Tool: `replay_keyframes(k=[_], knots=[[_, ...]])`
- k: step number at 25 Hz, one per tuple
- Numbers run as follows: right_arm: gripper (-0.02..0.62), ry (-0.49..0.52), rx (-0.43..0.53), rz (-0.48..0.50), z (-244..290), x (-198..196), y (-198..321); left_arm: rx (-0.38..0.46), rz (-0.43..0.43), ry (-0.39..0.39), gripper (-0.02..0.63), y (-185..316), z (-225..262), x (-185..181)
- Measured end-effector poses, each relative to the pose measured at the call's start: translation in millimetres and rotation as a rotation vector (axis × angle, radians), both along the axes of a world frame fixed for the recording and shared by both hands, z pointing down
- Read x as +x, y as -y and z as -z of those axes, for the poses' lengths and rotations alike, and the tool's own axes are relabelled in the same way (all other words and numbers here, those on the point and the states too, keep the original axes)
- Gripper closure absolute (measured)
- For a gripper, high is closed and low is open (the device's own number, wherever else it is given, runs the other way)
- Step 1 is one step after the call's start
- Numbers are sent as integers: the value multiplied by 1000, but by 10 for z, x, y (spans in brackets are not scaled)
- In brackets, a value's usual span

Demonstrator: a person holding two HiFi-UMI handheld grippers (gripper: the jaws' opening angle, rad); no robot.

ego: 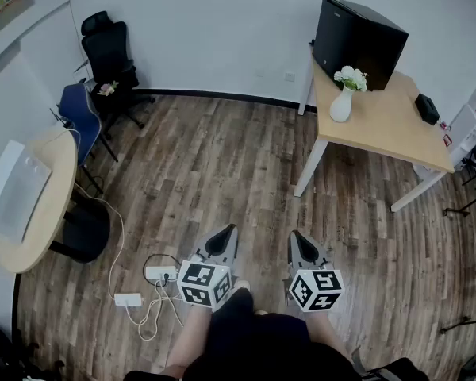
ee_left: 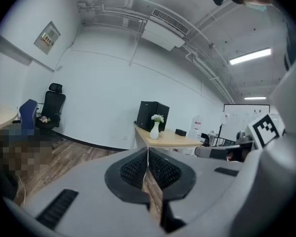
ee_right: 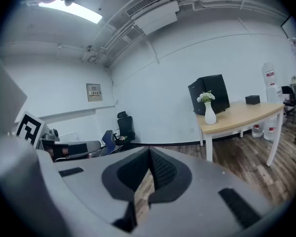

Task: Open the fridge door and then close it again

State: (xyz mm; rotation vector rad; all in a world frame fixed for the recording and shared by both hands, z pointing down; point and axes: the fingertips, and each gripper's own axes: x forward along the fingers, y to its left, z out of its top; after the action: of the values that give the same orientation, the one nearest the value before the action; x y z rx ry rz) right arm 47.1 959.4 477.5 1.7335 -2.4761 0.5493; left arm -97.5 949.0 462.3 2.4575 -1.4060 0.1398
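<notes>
Well apart from the black fridge [ego: 357, 34] at upper right on the surface [ego: 389, 125], left hand-held gripper [ego: 228, 230] and right hand-held gripper [ego: 297, 236] sit lower centre, jaws pressed together, empty.

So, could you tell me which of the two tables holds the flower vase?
The white-legged table on the right, bearing the black fridge; the round table has none.
</notes>
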Motion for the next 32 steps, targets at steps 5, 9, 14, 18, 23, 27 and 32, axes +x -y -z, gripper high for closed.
replay_keyframes(k=[5,9,14,18,23,27,32], knots=[[604,36,39,-3,94,-144,339,12,3,-11,598,303,-6,-130],[604,21,31,-31,41,-185,603,25,-5,-13,599,585,-19,-210],[604,21,0,-66,-88,-215,852,5,-22,-9,598,861,-107,-286],[603,17,-28,-61,-121,-277,1009,-15,-18,-10,598,1042,-122,-366],[603,19,-43,-36,-180,-333,1330,-34,7,-18,598,1317,-205,-419],[603,23,-43,-22,-231,-303,1690,-34,31,-18,598,1631,-243,-414],[603,15,-41,-25,-244,-201,2251,-30,58,-16,598,2187,-260,-423]])
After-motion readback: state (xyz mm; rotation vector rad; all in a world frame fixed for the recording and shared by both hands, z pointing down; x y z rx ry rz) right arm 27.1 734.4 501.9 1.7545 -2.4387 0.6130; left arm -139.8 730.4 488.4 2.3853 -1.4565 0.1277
